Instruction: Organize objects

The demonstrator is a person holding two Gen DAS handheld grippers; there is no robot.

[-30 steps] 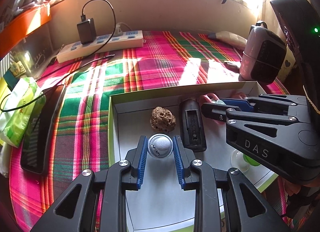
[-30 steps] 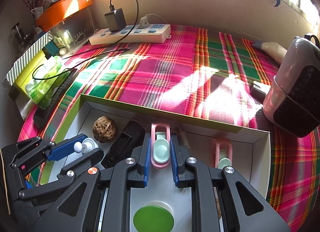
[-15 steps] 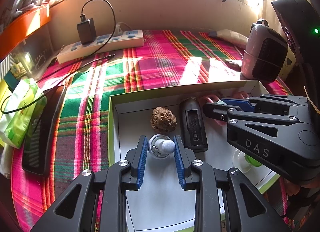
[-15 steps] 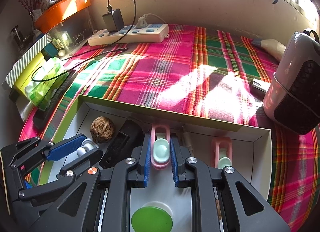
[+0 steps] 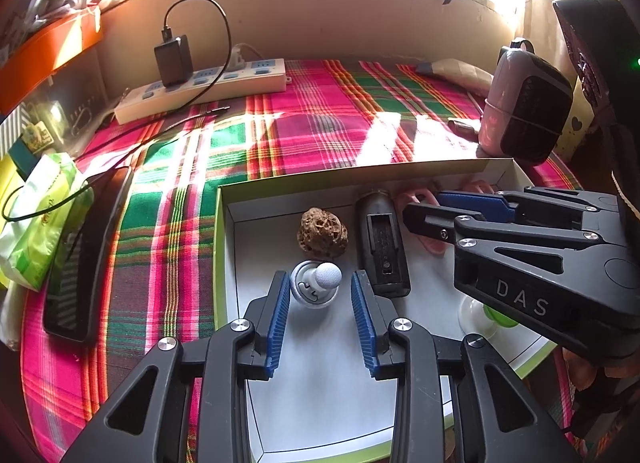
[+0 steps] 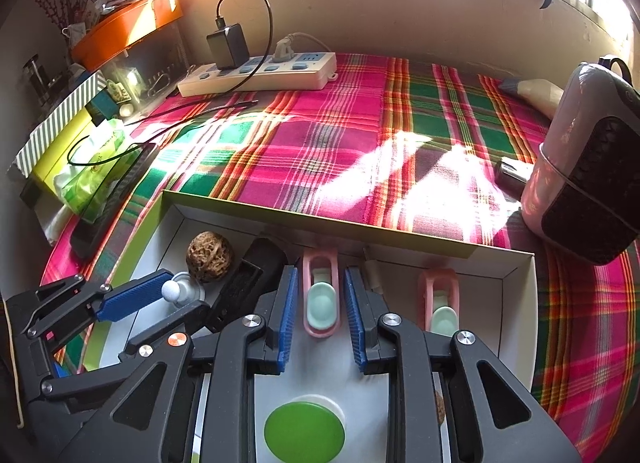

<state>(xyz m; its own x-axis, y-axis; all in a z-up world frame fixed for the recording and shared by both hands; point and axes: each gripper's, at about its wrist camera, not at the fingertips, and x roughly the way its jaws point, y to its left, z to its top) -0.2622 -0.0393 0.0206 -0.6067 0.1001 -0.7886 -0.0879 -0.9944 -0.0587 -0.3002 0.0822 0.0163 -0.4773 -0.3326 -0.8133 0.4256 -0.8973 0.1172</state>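
Left wrist view, sunlit plaid tablecloth (image 5: 304, 135), white box (image 5: 224, 223), window wall, both jaws opening, gripping nothing.

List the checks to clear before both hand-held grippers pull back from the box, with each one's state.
1. Left hand-held gripper jaws opening, pads off the white knob piece: ok.
2. Knob piece resting on the box floor: ok.
3. Right hand-held gripper jaws opening, clear of the pink clip: ok.
4. Clip lying inside the box: ok.
5. Grippers apart from each other: ok.
6. Knob piece steady: cannot tell.
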